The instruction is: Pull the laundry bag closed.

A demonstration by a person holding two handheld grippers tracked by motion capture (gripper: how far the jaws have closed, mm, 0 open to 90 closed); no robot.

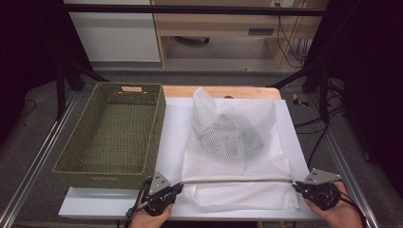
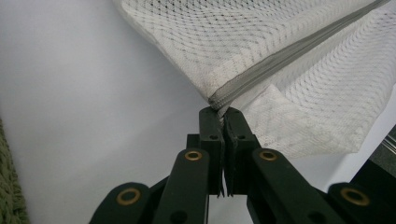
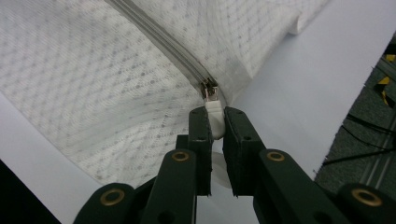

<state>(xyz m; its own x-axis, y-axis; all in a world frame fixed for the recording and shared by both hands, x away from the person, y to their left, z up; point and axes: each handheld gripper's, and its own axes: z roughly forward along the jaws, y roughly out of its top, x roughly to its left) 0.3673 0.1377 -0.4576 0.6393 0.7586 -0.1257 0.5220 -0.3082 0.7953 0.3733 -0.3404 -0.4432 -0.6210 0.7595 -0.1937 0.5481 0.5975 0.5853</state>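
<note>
A white mesh laundry bag (image 1: 237,156) lies on the white table top (image 1: 173,128), with grey clothing (image 1: 230,135) showing through its far half. Its grey zipper (image 1: 235,180) runs taut across the near end, left to right. My left gripper (image 1: 178,187) is shut on the zipper's left end (image 2: 219,100), its jaws pressed together on the fabric corner. My right gripper (image 1: 297,186) is shut on the white tab (image 3: 214,116) at the zipper's right end, just behind the slider (image 3: 208,88). A hand holds each gripper at the near table edge.
A green woven basket (image 1: 114,133) stands empty on the left, its right wall close to the bag. A bare wooden strip (image 1: 221,91) shows at the table's far edge. Cables (image 1: 328,128) hang off the right side over grey floor.
</note>
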